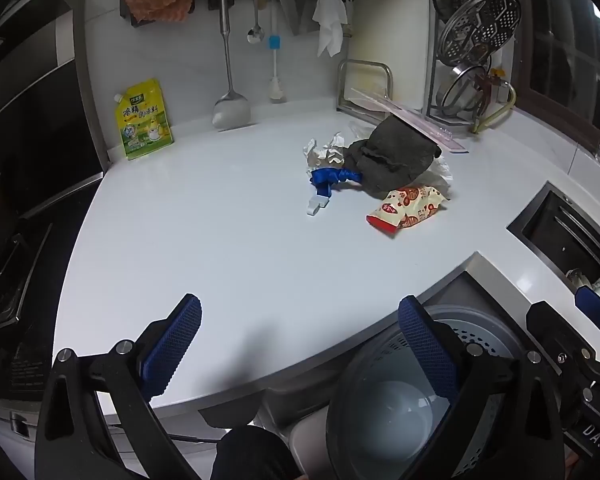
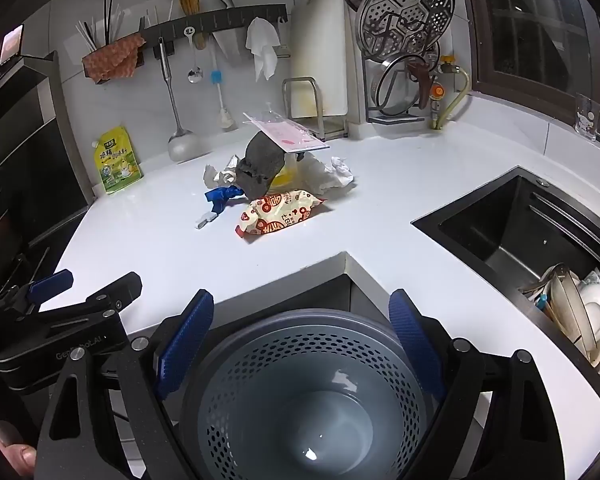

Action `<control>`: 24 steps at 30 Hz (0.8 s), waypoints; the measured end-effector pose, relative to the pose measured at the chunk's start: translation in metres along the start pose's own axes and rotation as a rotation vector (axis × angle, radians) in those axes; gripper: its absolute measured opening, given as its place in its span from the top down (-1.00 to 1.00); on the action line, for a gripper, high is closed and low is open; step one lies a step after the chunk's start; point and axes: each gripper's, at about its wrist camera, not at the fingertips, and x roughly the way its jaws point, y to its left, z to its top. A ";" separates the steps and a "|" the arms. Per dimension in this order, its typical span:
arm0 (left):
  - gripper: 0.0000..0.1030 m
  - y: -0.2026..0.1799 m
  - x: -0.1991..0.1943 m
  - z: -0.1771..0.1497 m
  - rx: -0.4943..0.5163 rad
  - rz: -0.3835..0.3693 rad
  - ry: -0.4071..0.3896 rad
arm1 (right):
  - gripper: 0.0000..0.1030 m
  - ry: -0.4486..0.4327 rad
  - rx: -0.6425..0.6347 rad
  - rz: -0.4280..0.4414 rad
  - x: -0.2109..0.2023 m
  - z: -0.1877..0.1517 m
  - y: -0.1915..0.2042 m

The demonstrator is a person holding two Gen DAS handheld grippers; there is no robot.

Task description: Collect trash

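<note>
A heap of trash lies mid-counter: a red-and-cream snack wrapper (image 1: 406,206) (image 2: 280,212), a dark grey rag (image 1: 396,156) (image 2: 260,168), a blue ribbon (image 1: 332,178) (image 2: 222,196), crumpled white paper (image 1: 328,150) (image 2: 220,174) and a flat pink packet (image 1: 412,120) (image 2: 288,132) resting on the rag. A grey perforated bin (image 1: 480,344) (image 2: 300,344) stands below the counter's inner corner. My left gripper (image 1: 300,344) is open and holds nothing, over the counter's near edge. Directly above the bin, my right gripper (image 2: 302,340) is open with nothing between its pads.
A yellow seasoning pouch (image 1: 144,120) leans on the back wall beside a hanging ladle (image 1: 230,108). To the right are a black sink (image 2: 520,232) holding stacked dishes (image 2: 580,312), and a metal rack with a steamer plate (image 2: 408,12). A stove (image 1: 4,280) borders the counter's left.
</note>
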 end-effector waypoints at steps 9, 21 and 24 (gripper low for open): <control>-0.88 -0.004 0.002 0.002 0.001 -0.004 -0.001 | -0.65 0.001 -0.004 -0.009 -0.001 0.000 0.001; -0.88 0.000 -0.004 0.001 0.004 -0.002 -0.010 | -0.65 -0.002 0.003 -0.006 -0.001 -0.001 -0.002; -0.88 0.000 -0.004 0.001 0.003 -0.001 -0.008 | -0.65 -0.001 -0.001 -0.007 -0.002 -0.001 -0.002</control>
